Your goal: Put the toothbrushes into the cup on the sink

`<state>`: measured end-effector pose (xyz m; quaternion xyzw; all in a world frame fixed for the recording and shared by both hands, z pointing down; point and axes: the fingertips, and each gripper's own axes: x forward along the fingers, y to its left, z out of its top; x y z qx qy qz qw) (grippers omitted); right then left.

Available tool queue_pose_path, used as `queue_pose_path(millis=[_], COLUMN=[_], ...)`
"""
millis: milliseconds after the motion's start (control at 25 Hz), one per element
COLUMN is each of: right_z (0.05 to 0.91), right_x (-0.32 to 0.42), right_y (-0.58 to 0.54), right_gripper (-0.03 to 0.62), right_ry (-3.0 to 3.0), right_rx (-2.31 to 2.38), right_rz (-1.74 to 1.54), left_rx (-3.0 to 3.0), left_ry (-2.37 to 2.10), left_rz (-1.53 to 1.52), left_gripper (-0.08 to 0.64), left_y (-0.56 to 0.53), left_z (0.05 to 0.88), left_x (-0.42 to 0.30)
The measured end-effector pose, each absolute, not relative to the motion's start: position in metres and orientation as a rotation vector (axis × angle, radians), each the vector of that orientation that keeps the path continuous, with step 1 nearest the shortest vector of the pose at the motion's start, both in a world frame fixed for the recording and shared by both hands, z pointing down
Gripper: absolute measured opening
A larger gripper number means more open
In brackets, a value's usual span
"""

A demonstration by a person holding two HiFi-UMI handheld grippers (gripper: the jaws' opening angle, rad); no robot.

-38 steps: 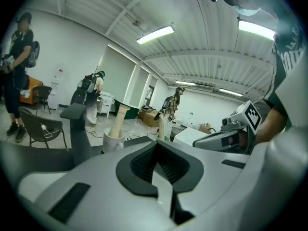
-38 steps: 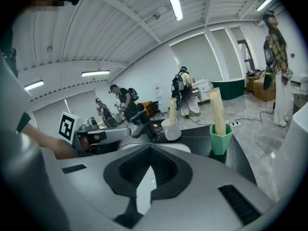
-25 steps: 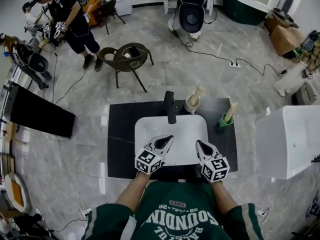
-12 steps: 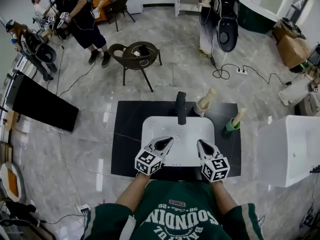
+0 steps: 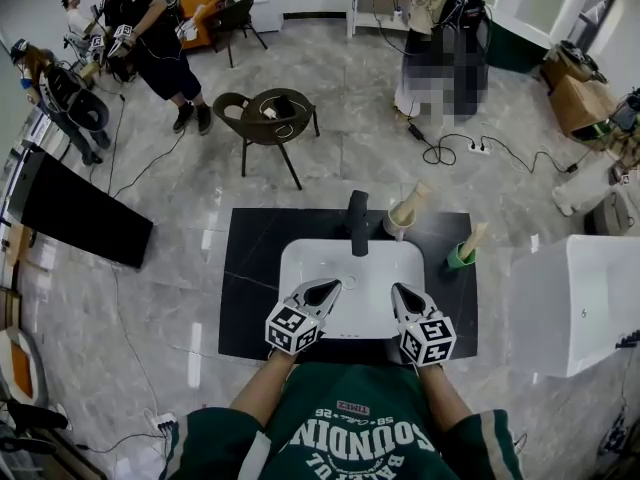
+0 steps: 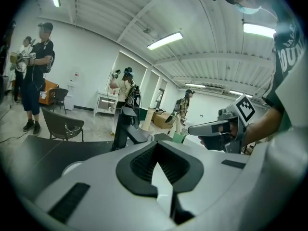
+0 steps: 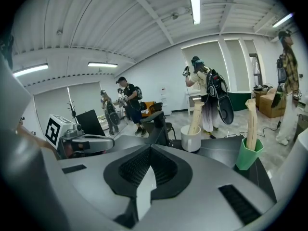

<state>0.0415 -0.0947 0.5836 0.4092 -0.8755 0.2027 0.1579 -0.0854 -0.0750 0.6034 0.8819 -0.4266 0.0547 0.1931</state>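
We are keeping both pairs of jaws pressed together with nothing between them. The left gripper (image 5: 322, 290) and the right gripper (image 5: 400, 293) are hovering side by side, a little apart, over the near half of the white sink (image 5: 300, 260), with their tips pointing toward the black faucet (image 5: 357, 223) at its far edge. We are seeing two wooden toothbrushes, both well beyond the grippers. One toothbrush (image 5: 412, 204) is leaning in the white cup (image 5: 396, 226), which is standing just right of the faucet on the black counter (image 5: 250, 268). The other toothbrush (image 5: 474, 238) is standing tilted in the green cup (image 5: 457, 259), further right on the same counter, near its right edge. Neither gripper is touching a cup or a toothbrush.
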Motion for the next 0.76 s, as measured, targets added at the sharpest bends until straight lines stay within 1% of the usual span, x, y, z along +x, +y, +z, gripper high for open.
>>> queue_pose_path(millis=[320, 760], right_z=[0.5860, 0.5787], right_x=[0.0488, 0.0407], right_y=[-0.0924, -0.0906], right_gripper=[0.040, 0.040], right_ry=[-2.493, -2.508], right_rx=[1.181, 1.150], right_rz=[0.587, 0.570], left_rx=[2.476, 2.472], left_ry=[-1.162, -1.146], left_rz=[0.163, 0.129], left_gripper=[0.009, 0.009], left_y=[-0.0757, -0.0819], left_z=[0.6097, 0.6001], left_x=[-0.0794, -0.0803])
